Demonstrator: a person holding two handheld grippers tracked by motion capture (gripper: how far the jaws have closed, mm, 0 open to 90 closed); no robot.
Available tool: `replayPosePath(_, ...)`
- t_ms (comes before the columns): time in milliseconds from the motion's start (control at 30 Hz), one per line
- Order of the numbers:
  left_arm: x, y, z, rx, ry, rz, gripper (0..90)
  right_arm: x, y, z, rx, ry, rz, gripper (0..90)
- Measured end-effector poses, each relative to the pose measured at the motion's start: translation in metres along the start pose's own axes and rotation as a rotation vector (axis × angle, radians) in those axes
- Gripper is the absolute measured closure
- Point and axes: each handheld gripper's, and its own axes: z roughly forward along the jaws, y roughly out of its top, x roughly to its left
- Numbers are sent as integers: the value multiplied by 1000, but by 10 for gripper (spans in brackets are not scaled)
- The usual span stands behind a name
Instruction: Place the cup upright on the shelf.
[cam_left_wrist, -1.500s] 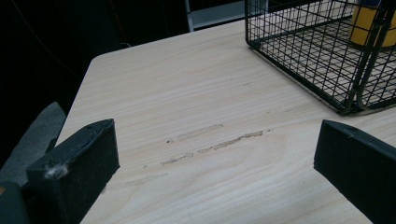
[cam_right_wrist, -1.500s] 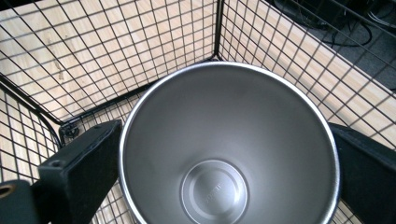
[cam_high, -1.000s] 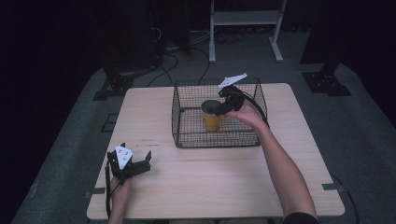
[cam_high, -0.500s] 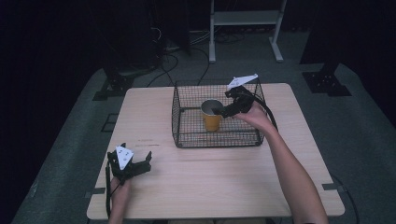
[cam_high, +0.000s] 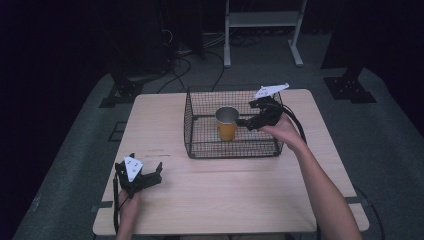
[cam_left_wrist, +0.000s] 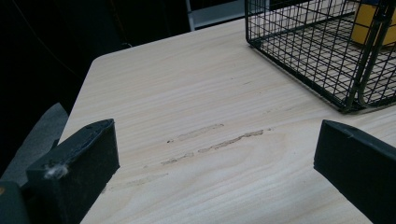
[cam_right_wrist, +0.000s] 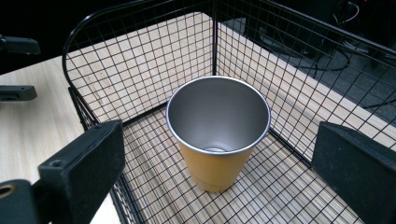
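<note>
An orange cup (cam_high: 227, 128) with a bare metal inside stands upright in a black wire basket (cam_high: 200, 145) at the middle back of the table. My right gripper (cam_high: 246, 115) hangs open over the basket's right half, its jaws pointing at the cup without touching it. In the right gripper view the cup (cam_right_wrist: 217, 154) stands on the basket's floor (cam_right_wrist: 154, 186) between and beyond the spread jaws of the right gripper (cam_right_wrist: 219, 140). My left gripper (cam_high: 156, 176) rests open near the table's front left corner. Bare wood lies between the jaws of the left gripper (cam_left_wrist: 215, 140).
The basket's near corner (cam_left_wrist: 350, 93) rises at the upper right of the left gripper view, the cup (cam_left_wrist: 373, 23) behind its wires. The light wooden table (cam_high: 240, 200) has bare room in front of the basket. Dark floor, cables and a white stand (cam_high: 260, 20) lie beyond.
My right gripper has drawn back from the cup's rim toward the basket's right side. The cup has stayed in the basket. The left gripper has not moved.
</note>
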Motion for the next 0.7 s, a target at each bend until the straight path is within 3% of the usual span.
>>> replayPosePath(400, 0, 0, 0, 1, 2, 3, 0, 6, -6, 1, -1, 24, 5, 21)
replayPosePath(700, 0, 0, 0, 1, 2, 3, 0, 15, -6, -3, 4, 11, -12, 22)
